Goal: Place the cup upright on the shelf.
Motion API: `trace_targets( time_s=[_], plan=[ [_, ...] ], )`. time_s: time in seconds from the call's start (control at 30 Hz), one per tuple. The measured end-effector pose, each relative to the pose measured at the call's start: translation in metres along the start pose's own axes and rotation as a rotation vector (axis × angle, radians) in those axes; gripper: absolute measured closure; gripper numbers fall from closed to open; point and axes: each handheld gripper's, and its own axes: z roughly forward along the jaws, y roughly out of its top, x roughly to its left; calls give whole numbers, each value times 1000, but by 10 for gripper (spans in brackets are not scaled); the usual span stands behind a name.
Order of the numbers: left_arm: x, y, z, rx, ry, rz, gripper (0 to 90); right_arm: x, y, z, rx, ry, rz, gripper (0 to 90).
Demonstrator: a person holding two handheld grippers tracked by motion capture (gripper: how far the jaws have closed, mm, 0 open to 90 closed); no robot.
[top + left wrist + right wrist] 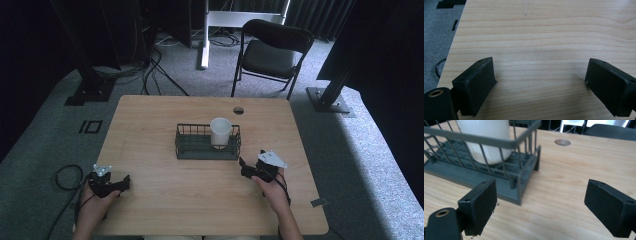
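A: Black and spread wide, the jaws of the left gripper [107,181] hold nothing; it sits low over the near left part of the wooden table [150,200]. In the left gripper view there is bare wood grain between and ahead of its jaws, and the table's edge runs off to the left of them.

B: So that one looks parked. What lies to its right?

A: Ahead of it and well off to its right sits the dark wire basket [207,141], near the middle of the table. A white cup [220,132] stands upright inside, at the basket's right end.

B: And the right gripper [255,167]?

A: It sits just off the basket's near right corner, not touching it. Its jaws also stand apart with nothing between them. In the right gripper view the basket [499,167] lies ahead and to the left of the jaws, and the cup [486,140] stands behind the wire wall, past the left jaw [477,206].

B: How far along does the work look?

A: Judging from how things lie, either the cup is already set in the basket and the hand is free of it, or a reach for the cup has not begun; the pictures cannot settle which. Nothing is held. If the cup is to come out, everything is left: reach over the wire wall, close on the cup, lift.
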Motion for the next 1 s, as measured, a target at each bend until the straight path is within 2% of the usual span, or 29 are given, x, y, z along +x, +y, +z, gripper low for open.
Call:
trace_targets(
  time_s=[0.5,0.57,0.83,0.93,1.0],
  plan=[
    [0,0,0,0,0,0,96,-34,-19,-12,104,-68,35,107],
    [0,0,0,0,0,-1,96,-37,-20,-13,108,-70,35,107],
    [0,0,0,-1,0,-1,96,-64,-25,-25,161,-73,33,107],
    [0,0,0,0,0,0,96,-70,-28,-29,172,-55,34,107],
    [0,0,0,0,0,0,96,-74,-30,-31,182,-42,17,107]
  ],
)
